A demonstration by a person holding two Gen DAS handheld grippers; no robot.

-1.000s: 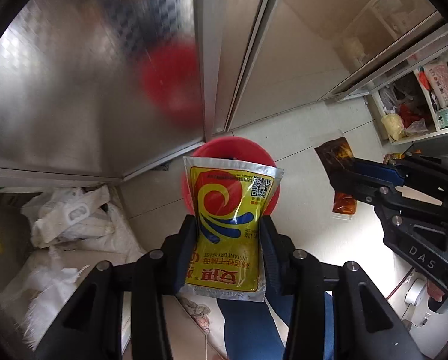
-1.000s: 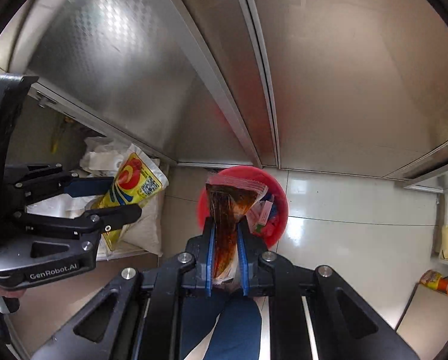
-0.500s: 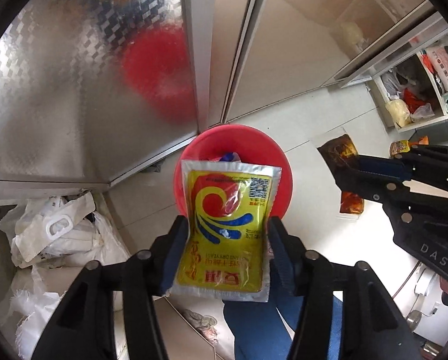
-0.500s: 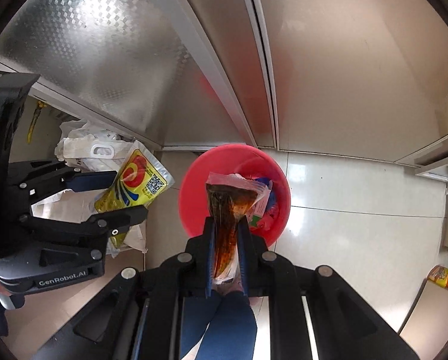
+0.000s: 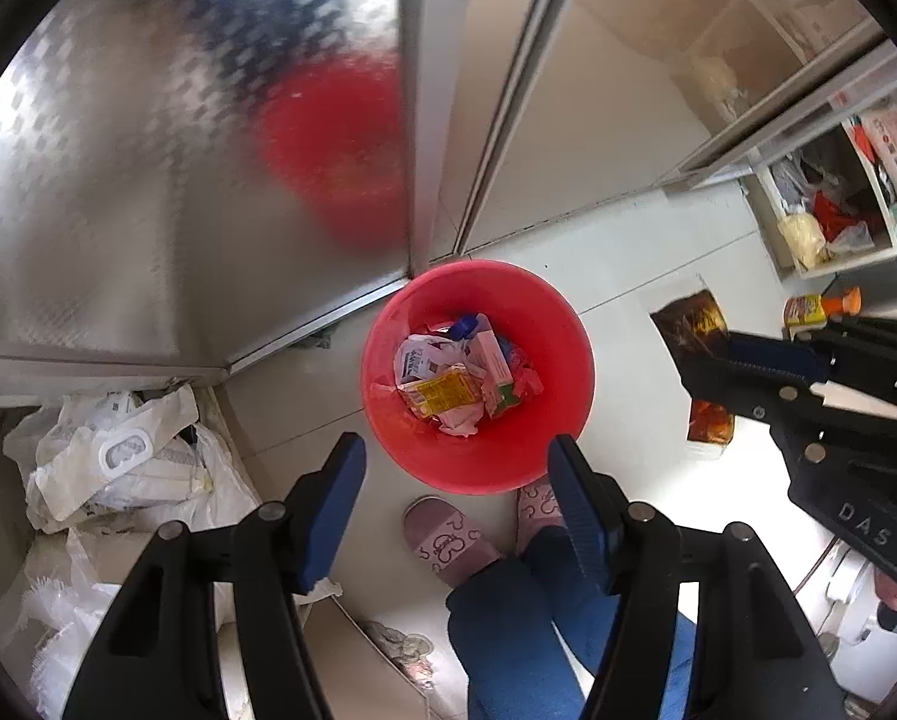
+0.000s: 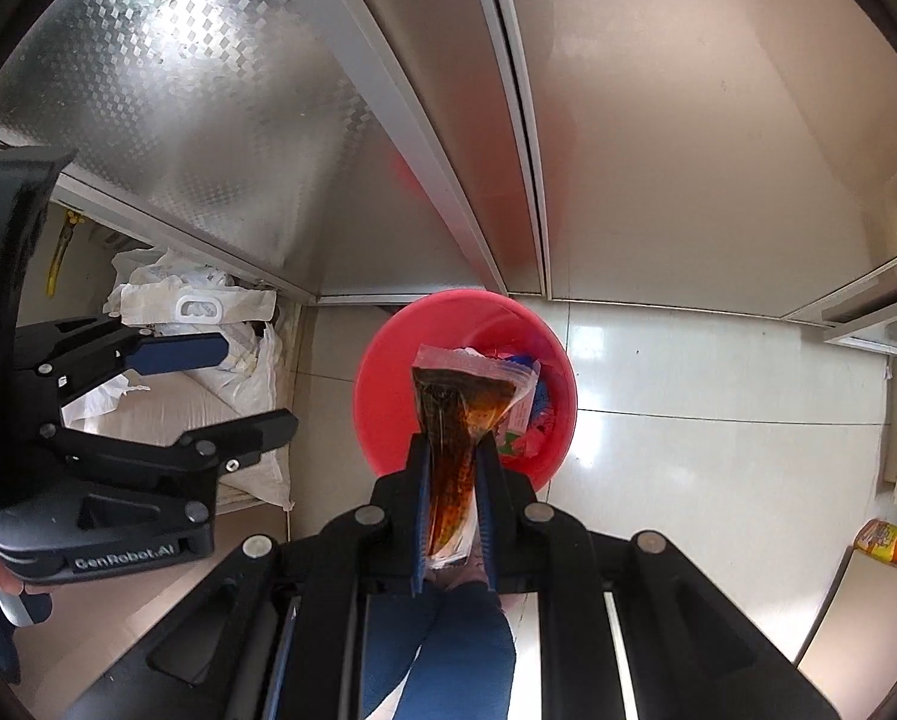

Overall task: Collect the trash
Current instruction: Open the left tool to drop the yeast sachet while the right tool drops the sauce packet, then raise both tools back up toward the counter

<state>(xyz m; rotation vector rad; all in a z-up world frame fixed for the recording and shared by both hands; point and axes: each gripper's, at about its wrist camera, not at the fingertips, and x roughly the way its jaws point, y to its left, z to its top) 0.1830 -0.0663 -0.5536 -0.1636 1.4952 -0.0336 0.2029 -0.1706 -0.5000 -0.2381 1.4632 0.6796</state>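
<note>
A red bin (image 5: pixel 544 324) stands on the white floor against the steel cabinet, with several wrappers inside, among them a yellow packet (image 5: pixel 445 391). My left gripper (image 5: pixel 457 453) is open and empty, above the bin's near rim. My right gripper (image 6: pixel 454 450) is shut on a clear sauce packet (image 6: pixel 457 420) of dark brown liquid, held over the same red bin (image 6: pixel 388 384). That sauce packet also shows in the left wrist view (image 5: pixel 691 324), to the right of the bin. The left gripper shows in the right wrist view (image 6: pixel 238 387), open.
Steel cabinet doors (image 5: pixel 148 180) rise behind the bin. White sacks (image 5: pixel 124 468) lie to the left. A shelf with bags (image 5: pixel 832 222) and an orange-capped bottle (image 5: pixel 820 307) are at the right. The person's slippers (image 5: pixel 442 534) and blue trouser legs stand by the bin.
My left gripper has opened and let go of the yellow packet, which now lies in the red bin. Both grippers have moved closer over the bin. The right gripper still holds the sauce packet.
</note>
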